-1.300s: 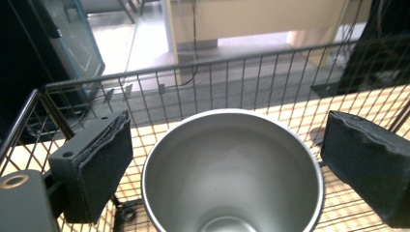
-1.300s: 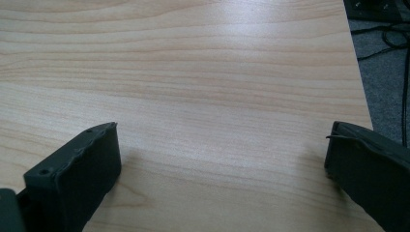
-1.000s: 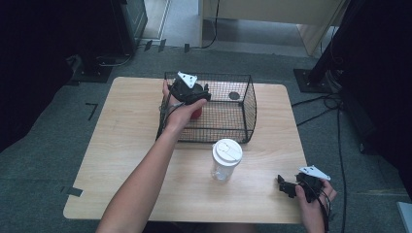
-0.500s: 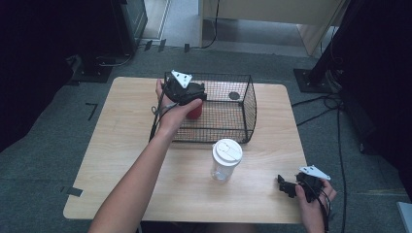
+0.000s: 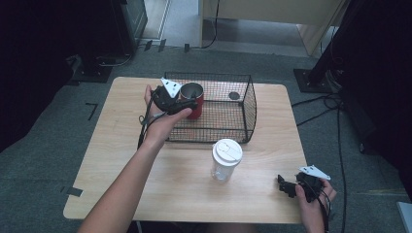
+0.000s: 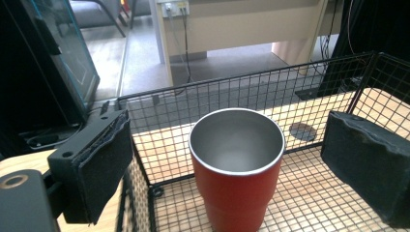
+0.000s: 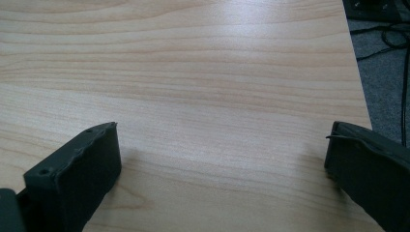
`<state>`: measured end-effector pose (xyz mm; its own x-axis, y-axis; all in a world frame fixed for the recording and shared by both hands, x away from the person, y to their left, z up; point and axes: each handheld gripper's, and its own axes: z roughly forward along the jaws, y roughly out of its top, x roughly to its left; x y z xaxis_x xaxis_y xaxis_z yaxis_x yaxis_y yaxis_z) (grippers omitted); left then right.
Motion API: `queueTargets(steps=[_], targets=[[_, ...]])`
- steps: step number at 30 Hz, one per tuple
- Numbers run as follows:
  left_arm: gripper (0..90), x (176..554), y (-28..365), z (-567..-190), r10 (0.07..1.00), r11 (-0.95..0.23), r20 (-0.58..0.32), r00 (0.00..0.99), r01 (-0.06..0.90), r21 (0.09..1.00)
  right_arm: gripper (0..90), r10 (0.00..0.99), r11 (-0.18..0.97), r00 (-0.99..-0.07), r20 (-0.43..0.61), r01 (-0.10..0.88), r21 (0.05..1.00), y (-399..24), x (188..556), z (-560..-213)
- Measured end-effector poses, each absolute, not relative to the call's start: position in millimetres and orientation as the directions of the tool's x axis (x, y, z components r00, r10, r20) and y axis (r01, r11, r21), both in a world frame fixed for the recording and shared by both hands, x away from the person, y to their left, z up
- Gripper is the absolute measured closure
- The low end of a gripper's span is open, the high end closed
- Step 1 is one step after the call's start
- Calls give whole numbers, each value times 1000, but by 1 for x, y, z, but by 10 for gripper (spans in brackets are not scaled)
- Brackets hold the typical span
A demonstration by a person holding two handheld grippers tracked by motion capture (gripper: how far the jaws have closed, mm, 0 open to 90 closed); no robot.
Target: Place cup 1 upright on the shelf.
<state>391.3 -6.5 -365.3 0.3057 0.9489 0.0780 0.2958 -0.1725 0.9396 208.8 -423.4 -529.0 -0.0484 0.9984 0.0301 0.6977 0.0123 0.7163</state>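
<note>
No readable text, label, brand, number or sign appears on anything in these views.

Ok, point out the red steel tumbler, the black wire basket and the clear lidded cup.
red steel tumbler (image 6: 235, 193), left gripper view, red outer wall
black wire basket (image 5: 248, 109), high view, right wall
clear lidded cup (image 5: 227, 151), high view, white lid
</note>
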Motion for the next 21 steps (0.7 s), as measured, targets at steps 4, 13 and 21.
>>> queueTargets(steps=[4, 13, 21], targets=[[53, 376, 4, -369, 948, -174, 80, 308, 289, 941, 0, 998, 12, -49, 30, 698, 716, -423, 209, -529], [53, 350, 22, -375, 942, -172, 70, 330, 293, 940, 0, 998, 15, -52, 31, 698, 716, -424, 209, -529], [53, 326, 36, -385, 934, -170, 53, 353, 309, 936, 0, 998, 14, -51, 31, 698, 716, -424, 209, -529]])
